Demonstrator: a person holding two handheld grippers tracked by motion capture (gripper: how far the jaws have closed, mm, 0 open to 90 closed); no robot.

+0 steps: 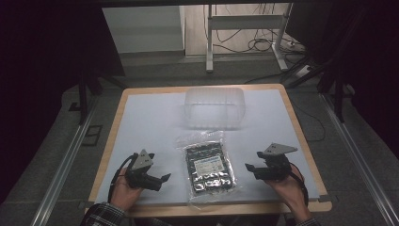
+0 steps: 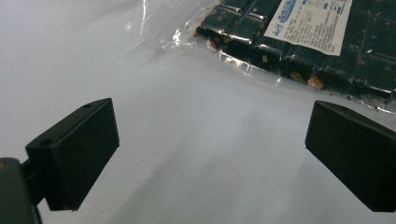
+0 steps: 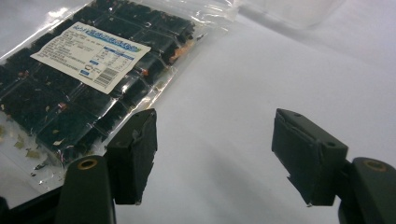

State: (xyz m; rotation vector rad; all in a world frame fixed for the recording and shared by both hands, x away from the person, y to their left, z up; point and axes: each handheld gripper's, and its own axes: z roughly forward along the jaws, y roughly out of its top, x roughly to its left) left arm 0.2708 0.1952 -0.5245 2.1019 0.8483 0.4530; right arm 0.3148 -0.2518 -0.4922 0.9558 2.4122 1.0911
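Note:
A clear plastic bag (image 1: 209,165) of dark blocks with a white label lies flat at the front middle of the white table top (image 1: 150,122). My left gripper (image 1: 163,181) rests open to the bag's left, pointing toward it. My right gripper (image 1: 250,168) is open to the bag's right, also aimed at it. From the left gripper view the bag (image 2: 299,42) lies ahead at upper right, beyond the open gripper (image 2: 224,154). The right gripper view has the bag (image 3: 93,70) at upper left, with the gripper (image 3: 215,158) open and nothing between its jaws.
A clear plastic tub (image 1: 215,108) stands upside down at the back middle of the table. The wooden table edge (image 1: 211,209) runs along the front. Beyond the table are a metal stand (image 1: 209,42) and cables on the floor.

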